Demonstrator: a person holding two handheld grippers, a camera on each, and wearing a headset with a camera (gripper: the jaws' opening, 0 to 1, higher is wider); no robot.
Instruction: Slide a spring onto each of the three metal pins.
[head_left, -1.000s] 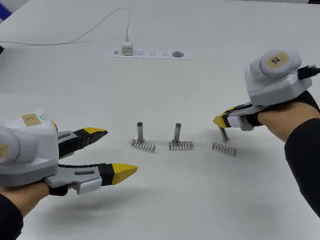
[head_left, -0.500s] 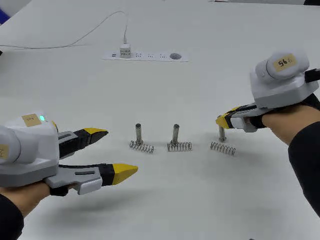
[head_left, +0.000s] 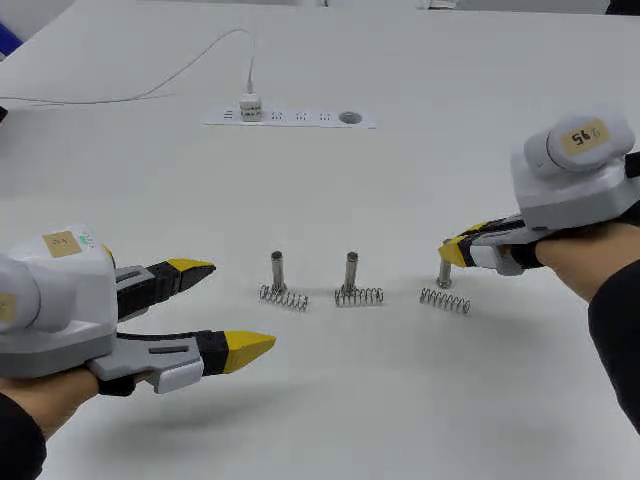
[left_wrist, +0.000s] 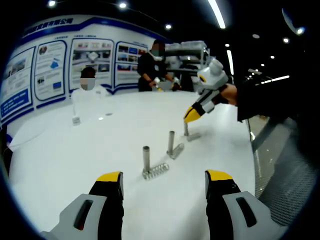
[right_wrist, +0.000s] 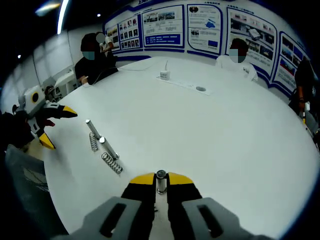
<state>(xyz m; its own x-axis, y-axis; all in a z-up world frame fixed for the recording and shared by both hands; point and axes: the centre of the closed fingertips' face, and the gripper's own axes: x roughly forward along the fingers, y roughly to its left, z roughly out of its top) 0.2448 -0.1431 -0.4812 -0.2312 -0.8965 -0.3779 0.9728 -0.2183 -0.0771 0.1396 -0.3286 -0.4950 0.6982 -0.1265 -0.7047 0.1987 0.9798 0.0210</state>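
Observation:
Three metal pins stand upright in a row on the white table: left pin (head_left: 278, 268), middle pin (head_left: 351, 268), right pin (head_left: 444, 274). A spring lies flat in front of each: left spring (head_left: 284, 296), middle spring (head_left: 360, 296), right spring (head_left: 444, 300). My right gripper (head_left: 453, 252) is shut on the right pin near its top; the right gripper view has that pin (right_wrist: 161, 175) between the yellow tips. My left gripper (head_left: 235, 305) hovers open to the left of the row, with nothing in it. In the left gripper view the nearest pin (left_wrist: 146, 157) and its spring (left_wrist: 155, 170) lie ahead of the jaws.
A white power strip (head_left: 290, 116) with a plugged-in adapter (head_left: 250, 103) and cable lies at the back of the table (head_left: 400, 400). People sit at the table's far side (right_wrist: 90, 55). Bare tabletop stretches in front of the springs.
The right pin was tilted in my right gripper; it now stands upright on the table, with the gripper a little further right. The left gripper has stayed open and in place.

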